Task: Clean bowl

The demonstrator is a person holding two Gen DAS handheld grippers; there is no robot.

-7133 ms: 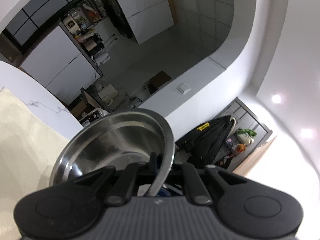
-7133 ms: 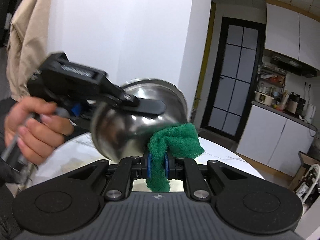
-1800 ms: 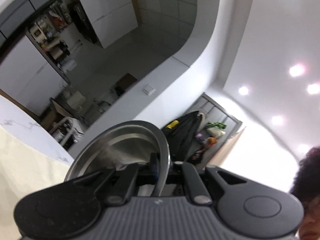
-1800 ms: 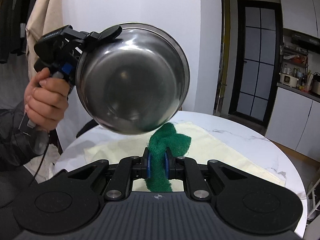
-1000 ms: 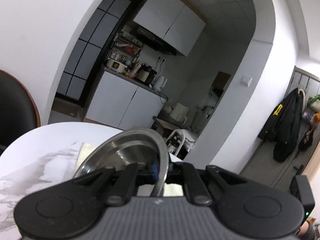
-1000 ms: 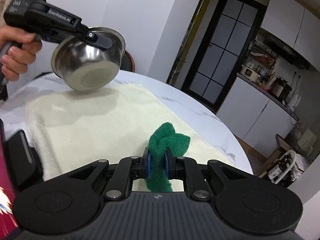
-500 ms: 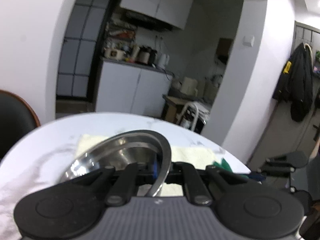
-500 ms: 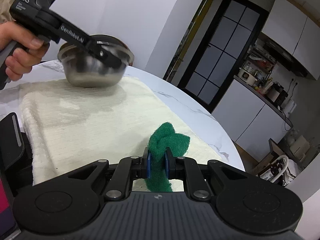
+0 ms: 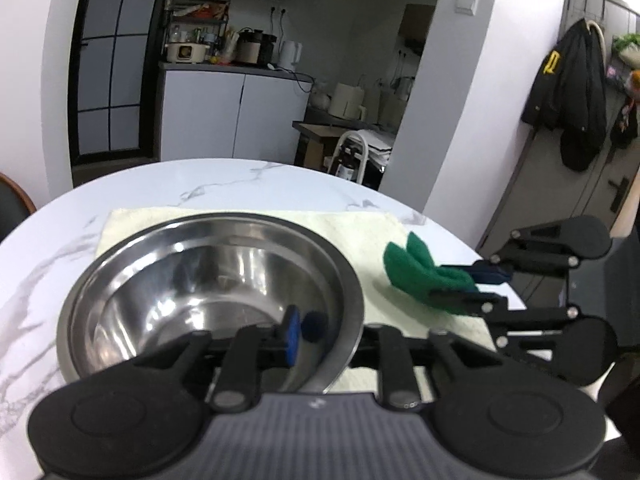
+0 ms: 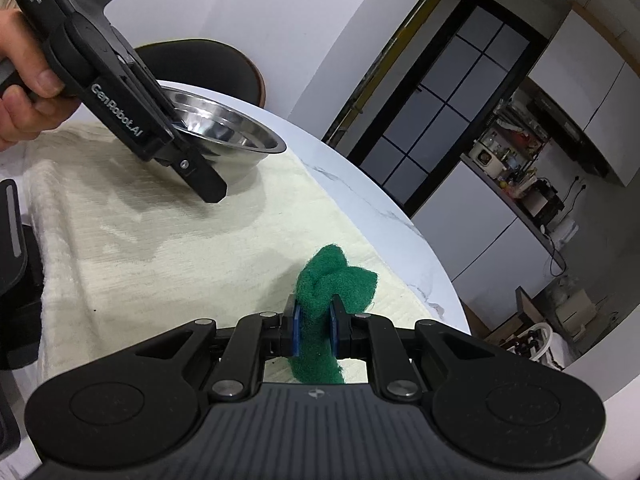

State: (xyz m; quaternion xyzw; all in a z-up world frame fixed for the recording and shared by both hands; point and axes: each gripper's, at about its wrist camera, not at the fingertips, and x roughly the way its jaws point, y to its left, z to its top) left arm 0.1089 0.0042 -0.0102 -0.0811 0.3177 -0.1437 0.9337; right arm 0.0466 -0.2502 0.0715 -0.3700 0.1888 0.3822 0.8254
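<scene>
One round stainless-steel bowl stands on one pale cream towel, which lies on one round white marble tabletop. There is one green scouring pad, folded into a single wad. Two black handheld grippers are in view: the left gripper and the right gripper, each with two fingers carrying blue pads. One bare hand shows, wrapped around the left gripper's handle. One dark chair back stands behind the tabletop. One black coat hangs by the door.
</scene>
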